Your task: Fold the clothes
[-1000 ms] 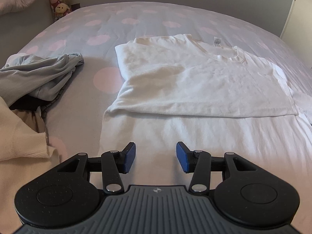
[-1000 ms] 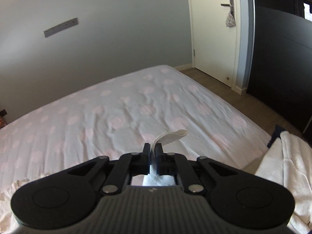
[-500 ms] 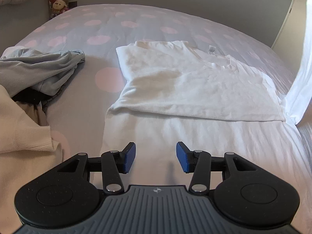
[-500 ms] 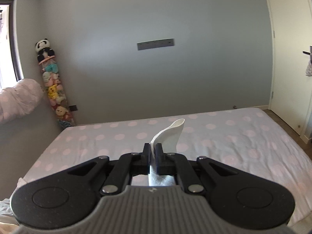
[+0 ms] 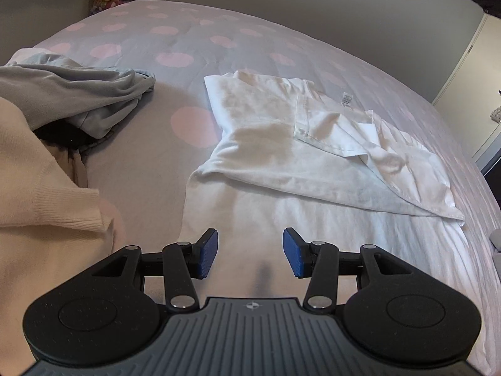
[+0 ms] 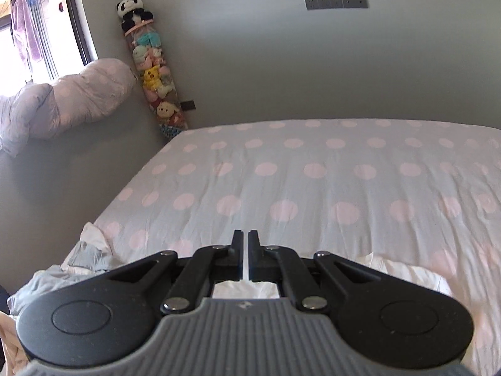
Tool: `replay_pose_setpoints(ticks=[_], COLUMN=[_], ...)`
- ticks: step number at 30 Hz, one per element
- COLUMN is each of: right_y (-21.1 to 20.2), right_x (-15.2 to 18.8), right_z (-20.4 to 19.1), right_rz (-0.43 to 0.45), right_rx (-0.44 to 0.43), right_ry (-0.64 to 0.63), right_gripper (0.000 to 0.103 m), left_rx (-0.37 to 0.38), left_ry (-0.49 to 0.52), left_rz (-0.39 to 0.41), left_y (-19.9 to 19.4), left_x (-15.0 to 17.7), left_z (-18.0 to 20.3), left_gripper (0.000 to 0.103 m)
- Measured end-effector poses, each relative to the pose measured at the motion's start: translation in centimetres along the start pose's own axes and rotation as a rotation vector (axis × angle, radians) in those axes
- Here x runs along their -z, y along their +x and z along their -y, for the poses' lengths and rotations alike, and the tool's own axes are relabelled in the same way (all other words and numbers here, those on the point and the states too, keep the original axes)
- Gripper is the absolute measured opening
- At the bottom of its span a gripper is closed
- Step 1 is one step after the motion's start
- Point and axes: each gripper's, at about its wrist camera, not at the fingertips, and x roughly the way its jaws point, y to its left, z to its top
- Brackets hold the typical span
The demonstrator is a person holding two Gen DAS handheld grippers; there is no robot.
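White shirt [image 5: 300, 156] on bed [image 5: 162, 144], ahead of left gripper [image 5: 250, 253], long axis crosswise; jaws apart, empty. Right gripper [image 6: 245, 252] clenched, nothing visible between fingers. Left hand nearer hem.

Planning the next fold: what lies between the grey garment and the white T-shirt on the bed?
In the left wrist view, only bare dotted bedsheet separates the grey garment from the white T-shirt; one pink dot sits in that gap.

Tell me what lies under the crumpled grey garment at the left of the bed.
Under the crumpled grey garment a dark fabric patch peeks out beside the cream knitted sweater. What that dark thing is stays covered.
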Motion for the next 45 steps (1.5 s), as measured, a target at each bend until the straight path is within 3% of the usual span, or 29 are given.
replay_pose_setpoints(ticks=[6, 10, 21, 28, 32, 39, 42, 45], right_y=[2.1, 0.5, -3.1, -2.7, -2.5, -2.5, -2.2, -1.7], right_x=[4.7, 9.5, 22.3, 24.6, 25.5, 26.1, 26.5, 26.5], right_z=[2.9, 6.5, 16.3, 20.0, 21.1, 22.6, 22.7, 23.1], right_rz=[-0.08, -0.118, -0.082, -0.047, -0.046, -0.062, -0.079, -0.072], right_rx=[0.026, 0.051, 0.226, 0.253, 0.323, 0.371, 0.356, 0.41], right_ry=[0.03, 0.042, 0.056, 0.07, -0.038, -0.167, -0.205, -0.216], right_gripper=[0.004, 0.005, 0.009, 0.012, 0.028, 0.032, 0.032, 0.031], left_rx=[0.05, 0.075, 0.078, 0.075, 0.055, 0.033, 0.033, 0.048], left_ry=[-0.039, -0.053, -0.115, -0.054, 0.022, 0.037, 0.033, 0.015], left_rz=[0.018, 0.042, 0.127, 0.103, 0.054, -0.017, -0.043, -0.065], left_y=[0.2, 0.2, 0.0, 2.8, 6.4, 12.2, 13.7, 14.8], left_x=[0.0, 0.0, 0.0, -3.9, -7.1, -10.9, -11.6, -11.7], left_z=[-0.6, -0.5, 0.8, 4.3, 6.5, 7.4, 7.3, 7.3], left_gripper=[0.046, 0.046, 0.046, 0.05, 0.05, 0.05, 0.049, 0.046])
